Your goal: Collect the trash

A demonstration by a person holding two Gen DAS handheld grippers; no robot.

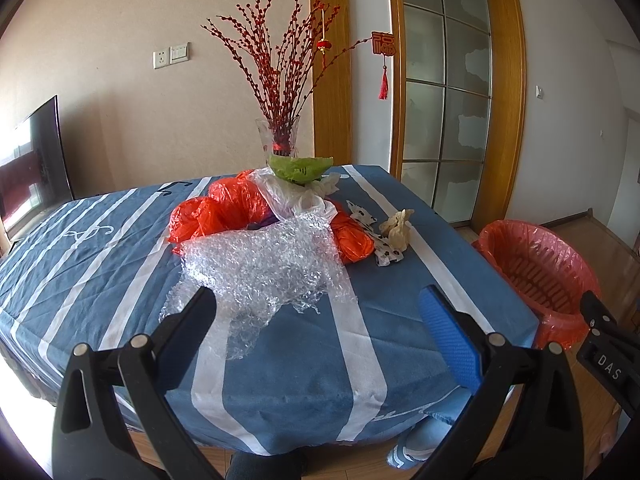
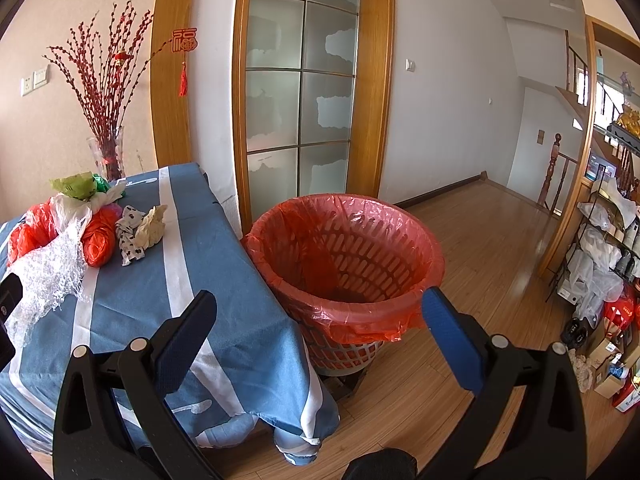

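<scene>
A pile of trash lies on the blue striped tablecloth (image 1: 304,352): clear bubble wrap (image 1: 264,268), orange plastic bags (image 1: 224,208), a clear bag (image 1: 288,196), a green bag (image 1: 300,168), spotted paper (image 1: 376,240) and a beige crumpled wad (image 1: 398,228). My left gripper (image 1: 316,312) is open and empty, just in front of the bubble wrap. My right gripper (image 2: 316,312) is open and empty, held in front of the trash basket (image 2: 348,256) lined with a red bag, right of the table. The pile also shows in the right wrist view (image 2: 60,232).
A glass vase with red branches (image 1: 280,136) stands behind the pile. The basket (image 1: 536,268) sits on the wooden floor by the table's right edge. A glass door (image 2: 300,80) is behind it. A cluttered shelf (image 2: 604,248) stands at far right.
</scene>
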